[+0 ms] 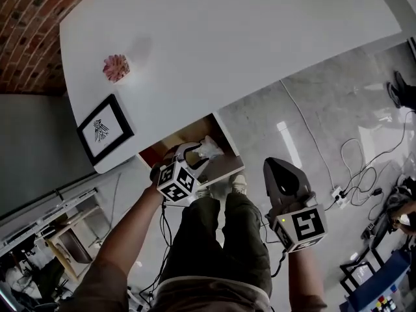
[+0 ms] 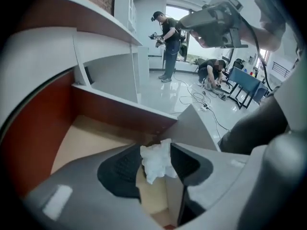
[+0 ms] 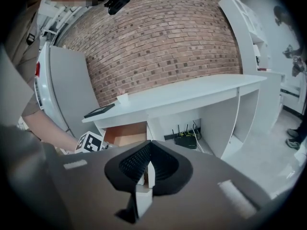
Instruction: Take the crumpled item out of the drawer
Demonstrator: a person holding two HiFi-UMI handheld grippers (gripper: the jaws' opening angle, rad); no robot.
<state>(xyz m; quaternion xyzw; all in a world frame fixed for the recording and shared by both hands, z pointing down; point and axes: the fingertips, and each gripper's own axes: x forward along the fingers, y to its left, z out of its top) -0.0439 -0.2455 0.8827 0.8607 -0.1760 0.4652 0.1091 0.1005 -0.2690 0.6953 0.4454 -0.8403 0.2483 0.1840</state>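
Under the white table the drawer stands pulled out, its wood floor showing. A crumpled white paper lies at the drawer's front right corner. My left gripper reaches into the drawer, and its two dark fingers press that crumpled paper from both sides: the left gripper is shut on it. My right gripper hangs over the floor to the right of the drawer, apart from it. The right gripper is shut with nothing between its fingers. The open drawer lies beyond it.
A pink crumpled ball and a framed picture lie on the table's left part. Cables and a power strip run over the floor at right. A router sits under the table. People stand far off.
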